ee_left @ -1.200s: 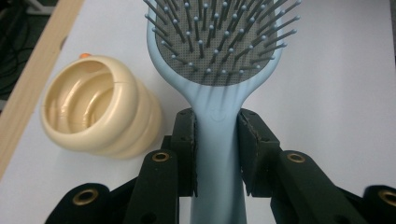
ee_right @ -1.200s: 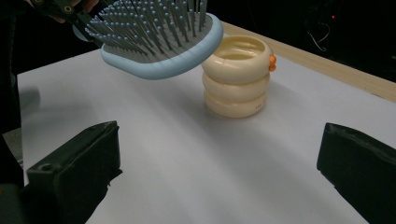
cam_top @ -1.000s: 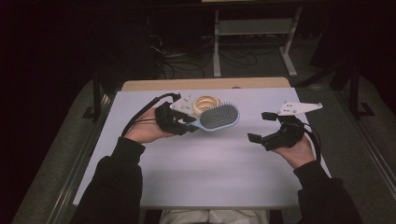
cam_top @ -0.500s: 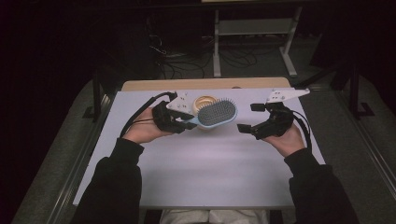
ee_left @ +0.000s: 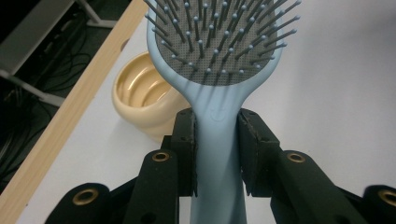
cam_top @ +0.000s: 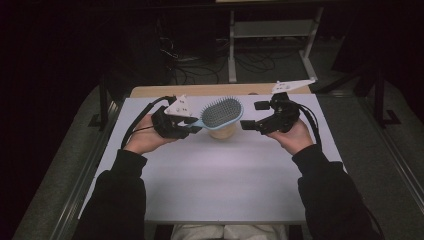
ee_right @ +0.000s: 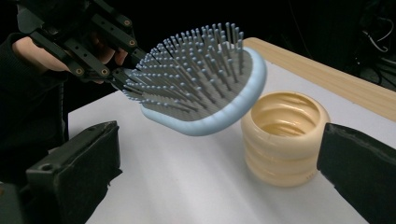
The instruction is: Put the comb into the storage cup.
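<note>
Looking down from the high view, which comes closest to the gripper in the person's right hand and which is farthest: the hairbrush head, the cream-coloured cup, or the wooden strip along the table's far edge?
From the right gripper:
1. Hairbrush head, just to its left, held up by the left gripper.
2. Cup, under the brush head; close to the brush, though a little farther.
3. Wooden strip, along the table's far edge, plainly farthest.

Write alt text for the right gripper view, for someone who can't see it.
A light blue hairbrush, bristles up, hangs tilted above a white table, held by its handle in the left gripper. A ribbed cream cup stands just behind it. The right gripper is open, its black fingers framing the scene.
</note>
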A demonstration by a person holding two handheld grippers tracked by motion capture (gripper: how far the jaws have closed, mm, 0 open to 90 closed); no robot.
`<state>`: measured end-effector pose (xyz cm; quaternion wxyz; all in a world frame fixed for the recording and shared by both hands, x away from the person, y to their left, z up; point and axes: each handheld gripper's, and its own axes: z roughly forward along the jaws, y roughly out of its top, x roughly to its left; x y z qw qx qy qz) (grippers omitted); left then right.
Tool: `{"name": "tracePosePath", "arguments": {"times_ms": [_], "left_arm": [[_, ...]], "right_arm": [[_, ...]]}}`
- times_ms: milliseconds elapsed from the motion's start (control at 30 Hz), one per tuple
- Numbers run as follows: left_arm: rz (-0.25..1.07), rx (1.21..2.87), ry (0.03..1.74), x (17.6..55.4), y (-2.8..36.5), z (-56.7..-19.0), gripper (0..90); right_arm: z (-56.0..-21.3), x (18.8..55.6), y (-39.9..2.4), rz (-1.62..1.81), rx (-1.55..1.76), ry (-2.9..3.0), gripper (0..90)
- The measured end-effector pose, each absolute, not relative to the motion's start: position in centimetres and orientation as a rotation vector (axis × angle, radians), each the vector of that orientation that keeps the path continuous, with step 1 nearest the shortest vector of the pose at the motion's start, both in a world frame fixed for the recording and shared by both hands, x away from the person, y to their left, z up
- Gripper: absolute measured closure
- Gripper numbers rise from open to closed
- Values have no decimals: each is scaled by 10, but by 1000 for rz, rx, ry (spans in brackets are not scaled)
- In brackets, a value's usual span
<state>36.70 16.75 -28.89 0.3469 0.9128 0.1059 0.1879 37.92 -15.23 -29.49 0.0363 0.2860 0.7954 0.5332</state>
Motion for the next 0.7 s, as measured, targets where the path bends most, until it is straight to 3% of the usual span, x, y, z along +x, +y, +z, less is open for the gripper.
{"name": "tracePosePath", "arguments": {"times_ms": [333, 700], "left_arm": [[540, 2310, 306, 366, 175, -290, 699], [601, 2244, 326, 367, 177, -292, 699]], "right_arm": [[-280, 395, -123, 1629, 894, 2453, 0], [-272, 411, -114, 1680, 946, 2461, 127]]}}
